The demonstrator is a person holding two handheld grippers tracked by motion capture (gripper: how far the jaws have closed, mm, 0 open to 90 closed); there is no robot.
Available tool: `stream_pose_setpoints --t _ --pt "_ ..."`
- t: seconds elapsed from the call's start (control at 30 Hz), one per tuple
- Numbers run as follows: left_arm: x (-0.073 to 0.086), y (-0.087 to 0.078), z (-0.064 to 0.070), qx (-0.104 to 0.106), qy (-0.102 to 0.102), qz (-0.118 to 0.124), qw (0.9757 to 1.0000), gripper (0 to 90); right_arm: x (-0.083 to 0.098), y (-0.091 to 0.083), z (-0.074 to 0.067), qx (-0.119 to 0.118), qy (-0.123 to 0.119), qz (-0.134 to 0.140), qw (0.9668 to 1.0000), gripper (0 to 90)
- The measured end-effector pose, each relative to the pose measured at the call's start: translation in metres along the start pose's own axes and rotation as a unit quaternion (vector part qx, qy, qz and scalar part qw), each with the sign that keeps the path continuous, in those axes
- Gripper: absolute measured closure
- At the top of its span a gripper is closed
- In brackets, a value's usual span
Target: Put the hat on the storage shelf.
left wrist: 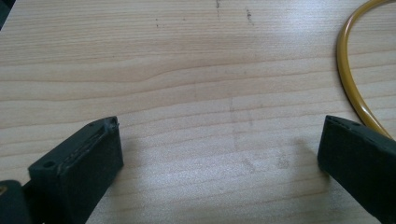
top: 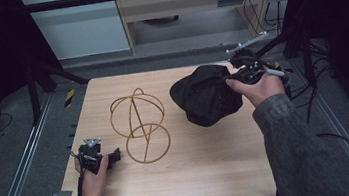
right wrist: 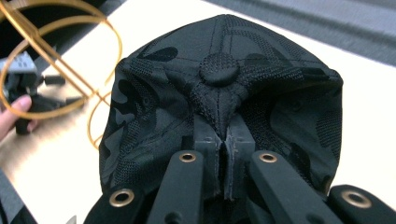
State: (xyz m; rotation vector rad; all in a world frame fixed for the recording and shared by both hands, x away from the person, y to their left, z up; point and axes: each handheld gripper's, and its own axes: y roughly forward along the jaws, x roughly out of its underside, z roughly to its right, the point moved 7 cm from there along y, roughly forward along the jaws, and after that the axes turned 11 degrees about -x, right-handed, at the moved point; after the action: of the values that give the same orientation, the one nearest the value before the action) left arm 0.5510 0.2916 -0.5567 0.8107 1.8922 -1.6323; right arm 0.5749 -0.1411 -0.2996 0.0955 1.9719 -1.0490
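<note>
At lower left, I am resting my left gripper (top: 115,156), jaws spread, beside the golden wire ring stand (top: 139,125) at centre. At upper right, my right gripper (top: 228,78) is pinching the black camouflage fabric cap (top: 205,95), lifting it above the pale wooden table (top: 197,176).

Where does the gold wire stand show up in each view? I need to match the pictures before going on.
High view: the gold wire stand sits mid-table, between the left gripper and the black cap.
Left gripper view: one curved piece of it at the right edge, on the table beside the right-hand jaw.
Right gripper view: its loops at upper left, behind the cap.
Shared landmark: the wooden table.
</note>
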Motion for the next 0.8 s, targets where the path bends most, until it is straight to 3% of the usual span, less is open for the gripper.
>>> stream_pose_setpoints --t 0.33,0.8 --pt "0.000 0.000 0.000 0.000 0.000 0.000 1.0000 0.0 -0.041 -0.011 -0.016 0.003 -0.020 0.026 0.9995 86.5" --pt "0.000 0.000 0.000 0.001 0.001 0.000 1.0000 0.0 -0.077 -0.010 -0.042 -0.009 -0.035 0.044 0.9984 86.5"
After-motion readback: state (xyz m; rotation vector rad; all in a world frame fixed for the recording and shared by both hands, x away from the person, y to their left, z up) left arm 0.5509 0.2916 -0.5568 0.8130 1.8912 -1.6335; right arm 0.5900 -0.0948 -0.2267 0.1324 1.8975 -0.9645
